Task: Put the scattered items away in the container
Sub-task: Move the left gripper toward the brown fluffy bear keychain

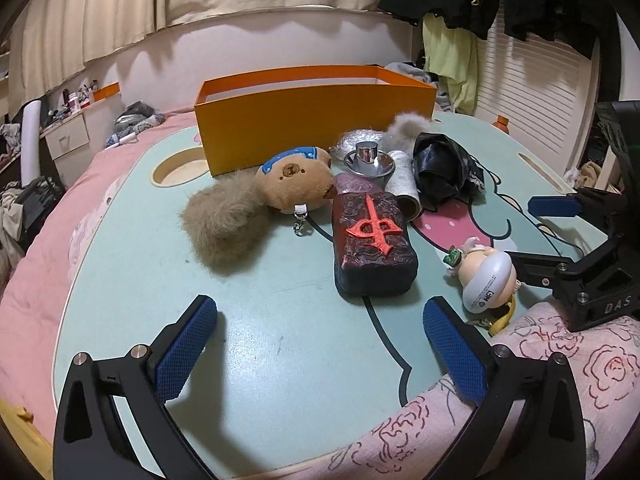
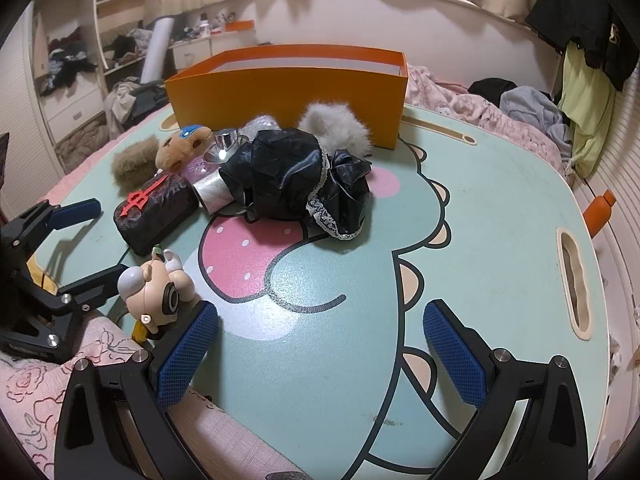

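Left wrist view: left gripper [image 1: 320, 344] jaws wide, empty over the table [image 1: 280, 344]; dark red block [image 1: 374, 240] beyond them, orange box [image 1: 312, 120] behind.
Right wrist view: right gripper [image 2: 320, 350] jaws wide, empty; toy figure [image 2: 158, 292] touching the left finger [image 2: 186, 354].

Toys [image 1: 374, 236] heaped before upright orange box [image 1: 316, 120]
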`<state>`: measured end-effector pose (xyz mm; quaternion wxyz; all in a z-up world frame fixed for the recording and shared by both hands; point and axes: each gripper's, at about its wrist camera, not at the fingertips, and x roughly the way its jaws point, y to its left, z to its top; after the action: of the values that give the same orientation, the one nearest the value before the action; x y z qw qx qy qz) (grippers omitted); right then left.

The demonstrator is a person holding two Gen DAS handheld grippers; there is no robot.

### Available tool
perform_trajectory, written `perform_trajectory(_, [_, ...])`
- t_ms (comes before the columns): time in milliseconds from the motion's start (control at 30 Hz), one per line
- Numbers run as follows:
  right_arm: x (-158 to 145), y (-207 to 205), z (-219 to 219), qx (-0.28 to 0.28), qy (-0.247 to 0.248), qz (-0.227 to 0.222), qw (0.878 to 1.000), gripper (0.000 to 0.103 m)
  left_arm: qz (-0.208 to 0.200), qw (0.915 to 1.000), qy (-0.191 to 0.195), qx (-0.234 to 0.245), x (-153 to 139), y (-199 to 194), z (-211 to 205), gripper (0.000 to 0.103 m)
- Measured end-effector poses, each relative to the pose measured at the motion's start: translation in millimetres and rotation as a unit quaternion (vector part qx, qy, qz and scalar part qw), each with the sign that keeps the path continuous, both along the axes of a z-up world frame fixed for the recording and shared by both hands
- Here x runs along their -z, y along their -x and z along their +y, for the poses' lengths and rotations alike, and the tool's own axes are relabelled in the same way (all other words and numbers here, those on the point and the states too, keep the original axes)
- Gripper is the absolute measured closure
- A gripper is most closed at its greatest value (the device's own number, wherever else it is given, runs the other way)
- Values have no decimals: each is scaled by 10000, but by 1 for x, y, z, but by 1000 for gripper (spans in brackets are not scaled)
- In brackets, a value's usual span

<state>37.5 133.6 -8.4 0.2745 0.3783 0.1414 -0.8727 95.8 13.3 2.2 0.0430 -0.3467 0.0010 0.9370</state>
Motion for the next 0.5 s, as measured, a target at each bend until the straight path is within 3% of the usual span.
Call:
perform_trajectory(133, [-1,0,0,-4,11,-4,10000,0,116,9993,-325,130,-12,0,-22,0])
perform_trajectory(233, [-1,0,0,-3,12,-2,10000,0,822,9951,337,-443,-31,-2,-42,0])
perform_trajectory(300, [-1,0,1,-5,14,-3,10000,0,1068,9905,539,-675,-39,0,-56,0])
perform_trajectory(367, [-1,0,0,-8,15,-5,10000,0,1108,9921,186,-558,-45,4,-73,1])
perform_trajectory(433, [-1,-1,0,-8,15,-5,10000,0,997,9939,-355,-325,-45,9,-88,14])
perform_trajectory(500, [-1,0,0,-7,13,-5,10000,0,817,9949,-564,-173,-40,17,-94,22])
